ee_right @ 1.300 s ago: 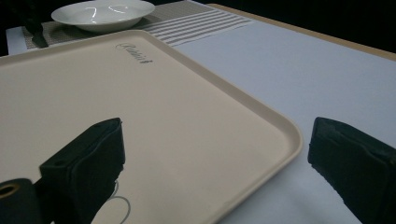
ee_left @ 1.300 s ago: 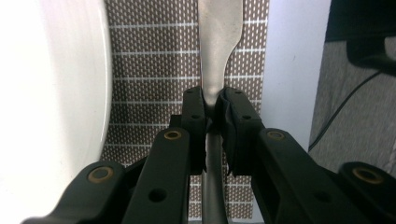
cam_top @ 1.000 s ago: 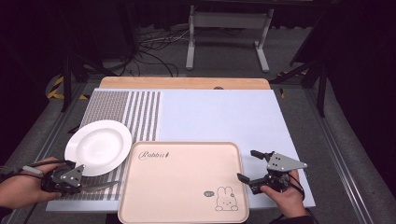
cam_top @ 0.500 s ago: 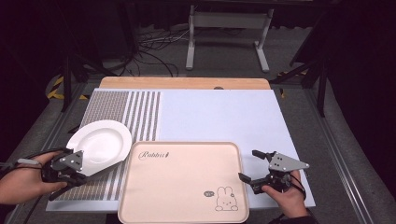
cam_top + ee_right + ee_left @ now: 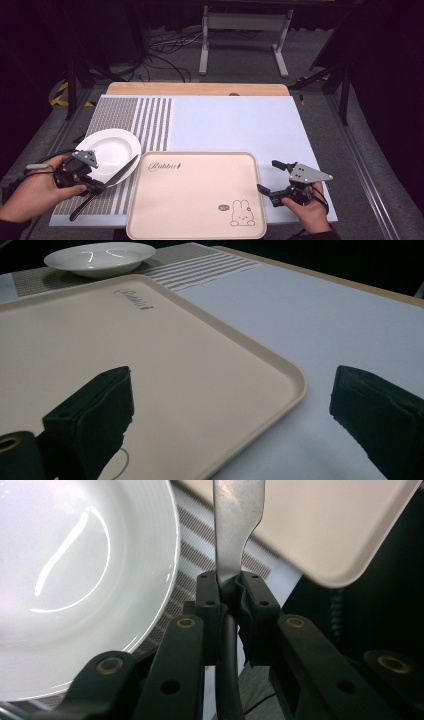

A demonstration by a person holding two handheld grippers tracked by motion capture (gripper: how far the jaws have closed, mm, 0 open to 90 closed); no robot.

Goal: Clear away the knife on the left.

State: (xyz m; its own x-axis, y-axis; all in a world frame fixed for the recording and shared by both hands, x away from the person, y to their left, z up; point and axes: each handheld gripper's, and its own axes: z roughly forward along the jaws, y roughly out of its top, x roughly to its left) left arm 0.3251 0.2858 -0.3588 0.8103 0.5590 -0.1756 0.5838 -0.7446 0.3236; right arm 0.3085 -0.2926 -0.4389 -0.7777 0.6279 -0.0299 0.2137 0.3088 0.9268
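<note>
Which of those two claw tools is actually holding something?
The left gripper: its jaws pinch a knife beside the white plate. The right gripper is open and empty.

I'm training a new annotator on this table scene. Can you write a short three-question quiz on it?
1. What does the left gripper hold?
2. True or false: the right gripper is shut on the tray.
3. Which lies nearest the knife's tip: (a) white plate, (b) rabbit drawing, (c) the wooden board?

Key: 1. A table knife, clamped where blade meets handle. 2. False; its jaws stand open at the tray's corner. 3. (a).
</note>
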